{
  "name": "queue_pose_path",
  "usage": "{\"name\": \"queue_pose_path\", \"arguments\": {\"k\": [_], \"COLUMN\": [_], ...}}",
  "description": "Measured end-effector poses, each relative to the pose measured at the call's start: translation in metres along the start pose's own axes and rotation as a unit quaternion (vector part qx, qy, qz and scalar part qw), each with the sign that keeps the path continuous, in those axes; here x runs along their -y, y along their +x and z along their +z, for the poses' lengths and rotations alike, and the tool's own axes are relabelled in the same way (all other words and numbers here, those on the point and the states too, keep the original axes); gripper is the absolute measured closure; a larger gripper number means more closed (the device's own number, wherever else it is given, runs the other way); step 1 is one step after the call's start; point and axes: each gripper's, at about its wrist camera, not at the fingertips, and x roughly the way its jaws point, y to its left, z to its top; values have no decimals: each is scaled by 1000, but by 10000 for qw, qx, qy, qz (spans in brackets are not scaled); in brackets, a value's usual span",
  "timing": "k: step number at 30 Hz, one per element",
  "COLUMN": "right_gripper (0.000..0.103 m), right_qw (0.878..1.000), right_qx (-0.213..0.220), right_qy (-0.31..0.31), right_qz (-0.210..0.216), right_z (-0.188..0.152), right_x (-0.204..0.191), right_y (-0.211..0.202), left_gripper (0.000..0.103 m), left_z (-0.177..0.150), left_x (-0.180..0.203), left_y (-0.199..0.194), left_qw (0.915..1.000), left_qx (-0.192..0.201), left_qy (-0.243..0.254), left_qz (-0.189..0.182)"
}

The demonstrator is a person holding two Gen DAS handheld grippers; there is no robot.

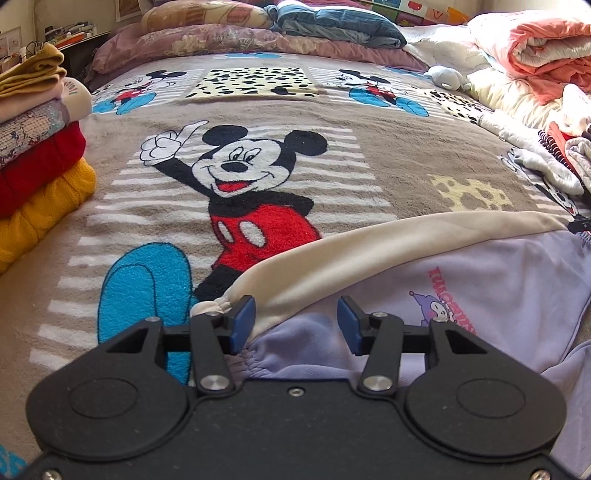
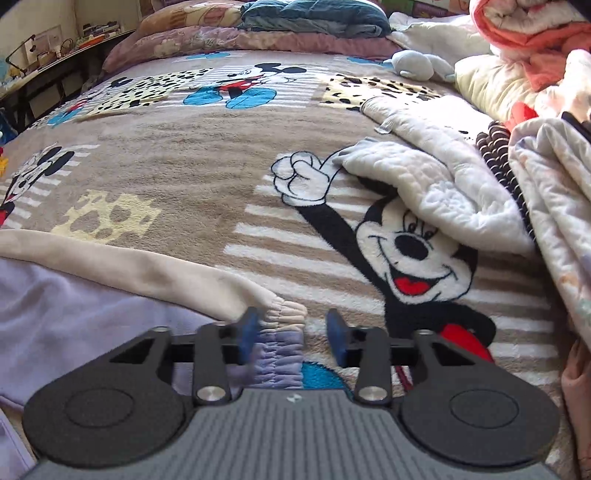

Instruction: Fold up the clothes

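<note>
Lilac sweatshirt point(image 1: 498, 295) runs 3-to-9 o'clock betw. spread, empty left gripper point(image 1: 295, 319) & right gripper point(image 2: 291, 330), cuffs at 12.

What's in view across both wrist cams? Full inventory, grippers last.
sweatshirt: 1, lilac body with cream sleeves and a cartoon print, near edge of the bed
blanket: 1, beige with cartoon-mouse pattern, covering the bed
folded stack: 1 pile, mustard, pink, red and yellow, left side
unfolded clothes: 1 heap, mostly white, right side
pillows: 2 seen, floral mauve, head of bed
blue bedding: 1, on the pillows
coral quilt: 1, rolled, far right
soft toy: 1, pale blue, near the quilt
left hand-held gripper: black, blue pads, open over the sweatshirt hem
right hand-held gripper: same, open at a sleeve cuff
</note>
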Motion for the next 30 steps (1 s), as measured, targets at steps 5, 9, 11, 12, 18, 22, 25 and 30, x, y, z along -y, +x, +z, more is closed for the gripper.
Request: {"name": "queue_pose_path", "arguments": {"k": [5,9,11,12,18,22,25,30], "right_gripper": [82,80,68,65,65,67,65,64], "right_qw": [9921,9976,9968,9960,9953,9975,9980,9959], "right_qx": [440,427,476,593,941,431,272,265], "right_qy": [1153,533,617,608,-145,-535,-554,-599], "right_qz": [224,-130,-190,-281,-181,163,-149,-629], "right_z": [-2,-5,-2,0,8,3,-3,-9], "right_x": [22,3,3,3,-33,-65,-73,-84], "right_y": [0,4,-1,-7,-29,-6,3,2], "left_gripper": [54,54,54,54,54,54,54,58], "left_z": [-2,-1,-1,-1,2,3,2,1], "left_x": [-1,-3,-4,-5,-13,-25,-31,-48], "left_y": [3,3,2,0,-16,-27,-33,-46], "left_qw": [10000,10000,9999,9999,9989,9966,9972,9969], "left_qx": [-49,-44,-21,-2,186,352,388,528], "left_qy": [29,-24,-86,-123,-344,-604,-570,-579], "left_qz": [23,-10,-51,-77,-265,-441,-292,98]}}
